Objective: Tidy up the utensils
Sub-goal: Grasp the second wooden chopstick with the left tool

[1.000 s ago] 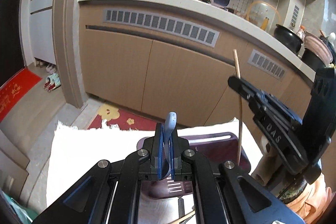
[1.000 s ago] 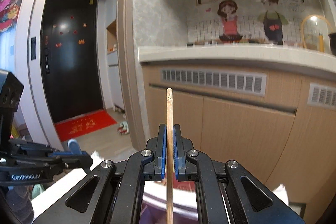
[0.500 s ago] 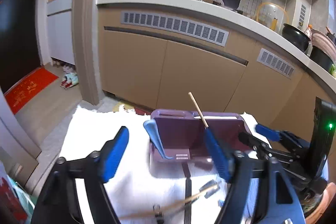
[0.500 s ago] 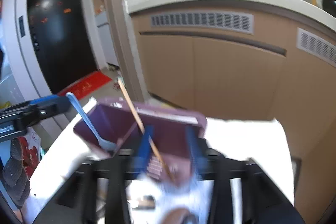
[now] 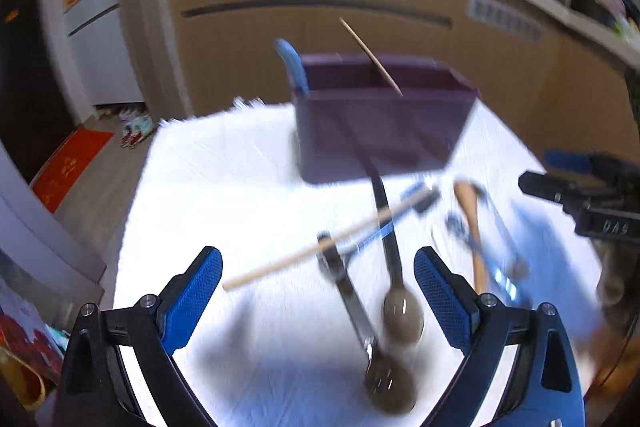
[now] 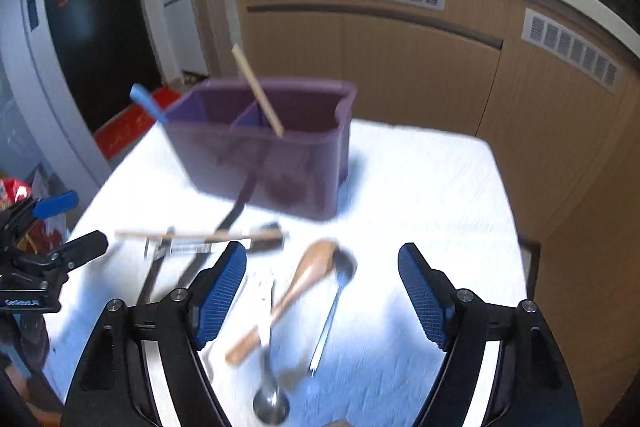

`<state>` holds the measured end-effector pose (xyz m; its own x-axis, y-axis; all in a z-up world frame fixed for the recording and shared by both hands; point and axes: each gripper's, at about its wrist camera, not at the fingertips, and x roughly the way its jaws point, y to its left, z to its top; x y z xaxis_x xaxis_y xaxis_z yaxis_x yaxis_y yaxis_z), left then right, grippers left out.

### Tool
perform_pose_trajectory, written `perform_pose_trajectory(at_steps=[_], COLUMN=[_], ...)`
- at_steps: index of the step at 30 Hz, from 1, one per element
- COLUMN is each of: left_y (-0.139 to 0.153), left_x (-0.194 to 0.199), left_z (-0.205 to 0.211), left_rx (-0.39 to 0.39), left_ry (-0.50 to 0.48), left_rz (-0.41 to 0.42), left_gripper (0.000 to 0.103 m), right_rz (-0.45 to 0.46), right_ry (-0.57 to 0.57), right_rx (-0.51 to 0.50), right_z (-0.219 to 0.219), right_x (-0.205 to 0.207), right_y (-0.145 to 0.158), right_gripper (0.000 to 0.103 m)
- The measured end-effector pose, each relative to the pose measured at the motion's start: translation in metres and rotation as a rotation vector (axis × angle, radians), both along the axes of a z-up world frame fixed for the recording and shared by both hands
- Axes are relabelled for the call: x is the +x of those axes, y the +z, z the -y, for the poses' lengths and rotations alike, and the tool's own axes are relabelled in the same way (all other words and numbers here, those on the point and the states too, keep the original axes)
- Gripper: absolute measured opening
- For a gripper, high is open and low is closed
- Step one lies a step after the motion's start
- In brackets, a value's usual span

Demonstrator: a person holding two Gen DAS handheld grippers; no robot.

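Observation:
A purple utensil caddy (image 5: 380,123) (image 6: 264,151) stands on a white cloth. A blue-handled utensil (image 5: 294,67) (image 6: 148,105) and a wooden chopstick (image 5: 370,55) (image 6: 258,91) stand in it. Loose utensils lie in front: a chopstick (image 5: 304,255) (image 6: 192,235), dark spoons (image 5: 402,311), a wooden spoon (image 5: 474,227) (image 6: 304,279) and metal spoons (image 6: 334,303). My left gripper (image 5: 318,307) is open and empty above the dark spoons. My right gripper (image 6: 322,299) is open and empty above the wooden spoon. Both views are blurred.
The white cloth (image 5: 224,187) (image 6: 420,187) covers a small table. Wooden kitchen cabinets (image 6: 400,67) with a counter stand behind. A red mat (image 5: 68,167) lies on the floor at left. The right gripper shows at the left view's right edge (image 5: 584,195).
Both grippers have let go of the blue-handled utensil and the chopstick into the caddy, opened, pulled back and tilted down over the loose utensils.

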<state>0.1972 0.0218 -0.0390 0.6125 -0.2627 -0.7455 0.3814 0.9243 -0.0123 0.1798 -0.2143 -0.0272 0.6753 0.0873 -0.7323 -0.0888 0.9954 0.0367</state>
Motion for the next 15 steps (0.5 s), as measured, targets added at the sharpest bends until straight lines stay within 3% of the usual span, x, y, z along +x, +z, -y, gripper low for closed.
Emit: perform_pose_trajectory(at_steps=[5,11,13,15], left_y=[-0.015,-0.025,-0.030,-0.033], left_x=[0.005,0.031,0.042,0.053], left_z=[0.001,-0.003,0.000,0.006], left_rx=[0.017,-0.021,-0.007,0.011], left_ry=[-0.085,-0.046,-0.047,-0.061], left_rz=[-0.086,-0.166,-0.197,-0.235], left_gripper=[0.084,0.084,0.078,0.063], right_rz=[-0.037,-0.047,-0.053,-0.063], right_ry=[0.058,0.089,0.088,0.083], right_rx=[-0.026,-0.057,-0.065,-0.064], right_z=[-0.010,-0.012,-0.011,-0.008], right_x=[-0.023,-0.044,-0.047,-0.048], right_y=[-0.012,-0.021,-0.024,-0.027], right_gripper=[0.080,0.080,0.080,0.080])
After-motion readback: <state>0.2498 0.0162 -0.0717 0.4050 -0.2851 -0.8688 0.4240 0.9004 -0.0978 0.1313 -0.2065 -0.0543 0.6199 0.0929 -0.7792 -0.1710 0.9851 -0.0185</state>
